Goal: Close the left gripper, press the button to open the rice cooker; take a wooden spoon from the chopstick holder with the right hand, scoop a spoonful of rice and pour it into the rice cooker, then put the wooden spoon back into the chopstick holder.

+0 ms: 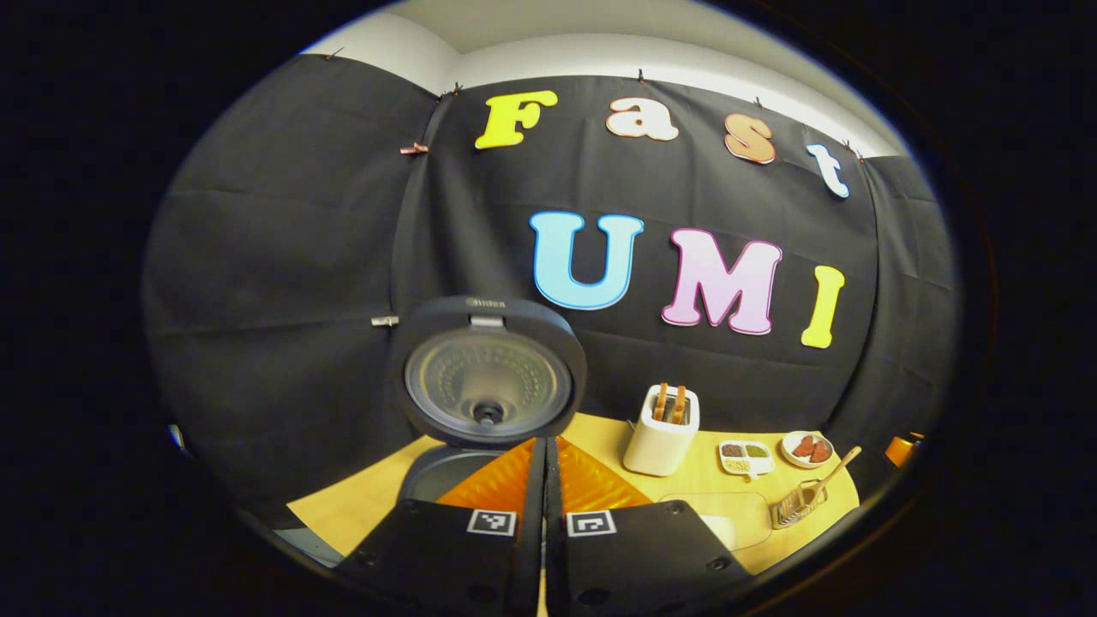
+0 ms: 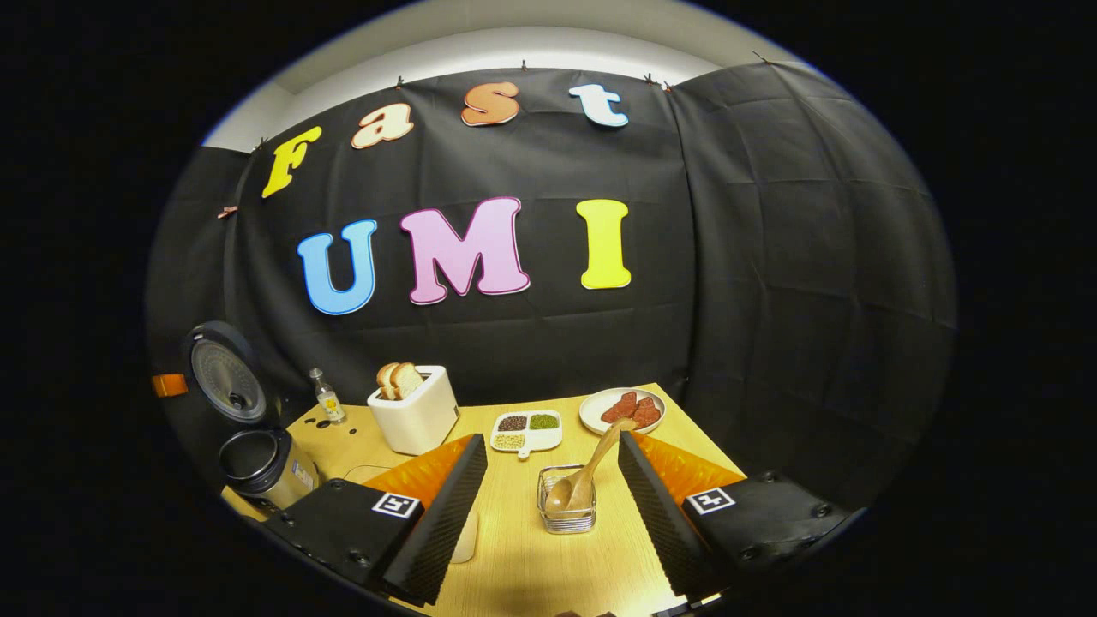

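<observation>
The rice cooker (image 1: 446, 476) stands open in front of me, its round lid (image 1: 488, 377) raised upright. My left gripper (image 1: 545, 441) is shut just in front of the pot, fingers pressed together with nothing between them. In the right gripper view the cooker (image 2: 257, 467) stands far left with its lid (image 2: 224, 373) up. The wire chopstick holder (image 2: 567, 507) holds a wooden spoon (image 2: 593, 471) that leans to the right. My right gripper (image 2: 550, 441) is open, one finger on either side of the holder, touching neither it nor the spoon. The holder (image 1: 795, 506) is also at the far right of the left gripper view.
On the wooden table (image 2: 531, 566) stand a white toaster (image 2: 417, 411) with bread, a small bottle (image 2: 326, 396), a divided dish of grains (image 2: 526, 428) and a plate of red pieces (image 2: 621, 410). A white object (image 2: 464, 536) lies partly hidden under my right gripper's left finger.
</observation>
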### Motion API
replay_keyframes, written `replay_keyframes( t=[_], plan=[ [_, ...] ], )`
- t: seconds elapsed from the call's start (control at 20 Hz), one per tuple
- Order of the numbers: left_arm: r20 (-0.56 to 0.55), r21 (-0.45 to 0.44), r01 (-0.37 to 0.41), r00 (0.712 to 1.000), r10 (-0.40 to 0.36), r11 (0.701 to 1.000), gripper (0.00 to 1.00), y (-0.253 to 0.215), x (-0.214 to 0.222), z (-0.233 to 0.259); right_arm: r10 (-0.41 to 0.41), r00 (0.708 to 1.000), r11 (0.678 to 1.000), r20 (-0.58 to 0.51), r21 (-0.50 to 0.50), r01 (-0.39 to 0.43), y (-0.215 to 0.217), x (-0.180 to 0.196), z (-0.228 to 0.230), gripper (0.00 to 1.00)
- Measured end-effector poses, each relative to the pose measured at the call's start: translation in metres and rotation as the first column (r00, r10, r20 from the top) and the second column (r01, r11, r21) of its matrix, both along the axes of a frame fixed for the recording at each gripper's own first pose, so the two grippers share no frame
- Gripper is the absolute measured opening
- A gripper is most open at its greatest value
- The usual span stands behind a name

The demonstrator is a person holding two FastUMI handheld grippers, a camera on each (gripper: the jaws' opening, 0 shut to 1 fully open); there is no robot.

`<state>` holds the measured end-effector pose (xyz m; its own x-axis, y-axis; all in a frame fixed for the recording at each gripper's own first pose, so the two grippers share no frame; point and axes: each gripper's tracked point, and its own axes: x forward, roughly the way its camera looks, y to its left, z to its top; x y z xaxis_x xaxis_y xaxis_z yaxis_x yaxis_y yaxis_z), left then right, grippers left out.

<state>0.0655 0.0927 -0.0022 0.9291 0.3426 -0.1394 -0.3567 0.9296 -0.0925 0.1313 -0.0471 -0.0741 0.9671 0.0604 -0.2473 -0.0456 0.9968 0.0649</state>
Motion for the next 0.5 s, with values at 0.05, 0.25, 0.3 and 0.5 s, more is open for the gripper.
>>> replay_keyframes(
  t=[0.05,0.25,0.3,0.5],
  plan=[
    [-0.014,-0.009,-0.005,1.000,0.005,1.000,0.11,-0.004,0.000,-0.006,-0.009,1.000,1.000,-0.010,0.011,0.010,-0.004,0.008,-0.004,0.97],
    [-0.055,-0.012,0.025,0.998,-0.026,1.000,0.32,-0.029,0.002,-0.022,-0.047,0.997,0.998,-0.064,0.044,0.049,-0.024,0.040,-0.026,0.98],
    [-0.064,-0.004,0.030,0.998,-0.031,1.000,0.49,-0.033,0.002,-0.025,-0.055,0.995,0.997,-0.083,0.054,0.060,-0.029,0.048,-0.032,0.98],
    [-0.092,0.011,0.023,0.996,-0.022,1.000,0.96,-0.050,0.007,-0.031,-0.083,0.986,0.992,-0.144,0.084,0.096,-0.044,0.081,-0.060,0.98]
  ],
)
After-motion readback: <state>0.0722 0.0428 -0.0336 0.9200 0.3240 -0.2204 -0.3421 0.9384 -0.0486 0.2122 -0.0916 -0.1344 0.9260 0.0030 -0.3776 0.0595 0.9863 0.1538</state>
